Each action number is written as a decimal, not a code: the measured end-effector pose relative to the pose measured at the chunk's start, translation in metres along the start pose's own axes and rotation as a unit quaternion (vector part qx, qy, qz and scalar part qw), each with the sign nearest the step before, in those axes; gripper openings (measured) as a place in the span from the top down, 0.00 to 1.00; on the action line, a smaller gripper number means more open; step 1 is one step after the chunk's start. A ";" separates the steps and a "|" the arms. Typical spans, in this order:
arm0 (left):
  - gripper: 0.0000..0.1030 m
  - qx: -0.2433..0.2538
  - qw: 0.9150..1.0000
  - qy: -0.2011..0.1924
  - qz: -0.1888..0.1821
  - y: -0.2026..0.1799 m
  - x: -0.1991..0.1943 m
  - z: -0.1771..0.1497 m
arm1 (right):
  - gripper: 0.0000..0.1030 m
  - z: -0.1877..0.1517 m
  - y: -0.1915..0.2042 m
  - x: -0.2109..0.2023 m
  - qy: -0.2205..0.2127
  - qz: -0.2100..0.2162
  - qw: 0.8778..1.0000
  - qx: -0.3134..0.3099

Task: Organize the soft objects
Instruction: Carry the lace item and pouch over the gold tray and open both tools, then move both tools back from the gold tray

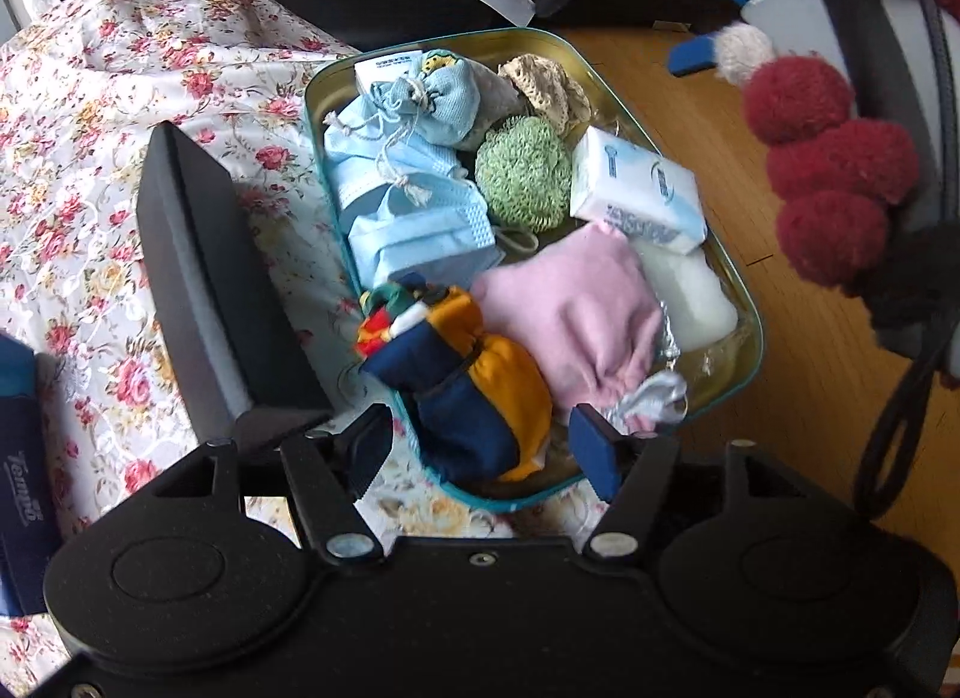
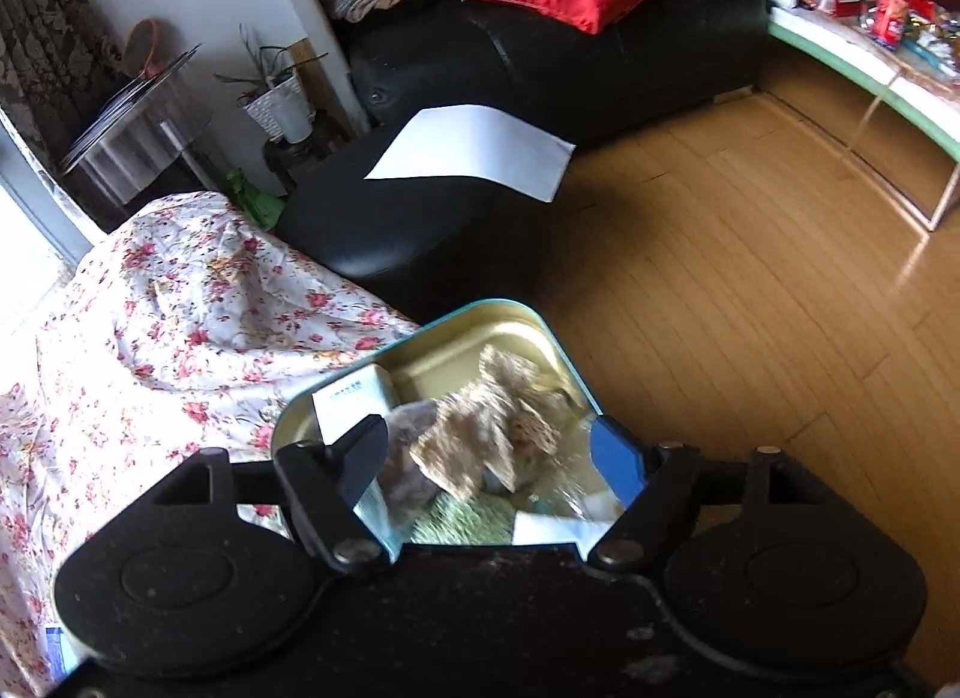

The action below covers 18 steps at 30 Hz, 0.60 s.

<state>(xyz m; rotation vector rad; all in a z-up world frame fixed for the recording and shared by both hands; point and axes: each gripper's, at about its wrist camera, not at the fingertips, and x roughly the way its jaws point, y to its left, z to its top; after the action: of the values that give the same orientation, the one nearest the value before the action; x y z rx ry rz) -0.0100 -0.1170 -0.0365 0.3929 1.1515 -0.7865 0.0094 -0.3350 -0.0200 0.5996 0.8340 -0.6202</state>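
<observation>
A teal-rimmed tin (image 1: 757, 332) rests on a floral cloth and holds soft items: blue face masks (image 1: 414, 218), a light blue drawstring pouch (image 1: 441, 98), a green knitted ball (image 1: 522, 173), a beige lace piece (image 1: 549, 83), a white tissue pack (image 1: 636, 188), a pink cloth (image 1: 564, 314) and a navy-orange fabric bundle (image 1: 474, 386). My left gripper (image 1: 480, 452) is open, its fingers either side of the navy-orange bundle. My right gripper (image 2: 489, 458) is open over the tin's far end (image 2: 516, 308), just above the blurred beige lace piece (image 2: 480, 440).
A black lid or box (image 1: 204, 290) stands on the floral cloth (image 1: 120, 128) left of the tin. A dark Tempo tissue pack (image 1: 21, 470) lies at the far left. Red pompoms (image 1: 834, 188) hang at the right. A black sofa (image 2: 540, 56), white paper (image 2: 474, 149) and wooden floor (image 2: 750, 290) lie beyond.
</observation>
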 end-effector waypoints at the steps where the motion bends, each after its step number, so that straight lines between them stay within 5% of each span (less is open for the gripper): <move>1: 0.40 -0.001 1.000 0.000 0.000 0.001 -0.003 -0.003 | 0.28 -0.003 -0.001 -0.004 -0.004 -0.004 1.000 -0.002; 18: 0.34 -0.028 0.996 -0.049 0.068 0.028 -0.057 -0.036 | 0.27 -0.093 -0.004 -0.081 -0.039 -0.064 0.997 -0.033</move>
<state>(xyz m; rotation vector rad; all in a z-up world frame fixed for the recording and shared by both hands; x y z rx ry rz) -0.0236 -0.0547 -0.0008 0.3778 1.0411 -0.6457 -0.0807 -0.2522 -0.0053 0.4611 0.8208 -0.7259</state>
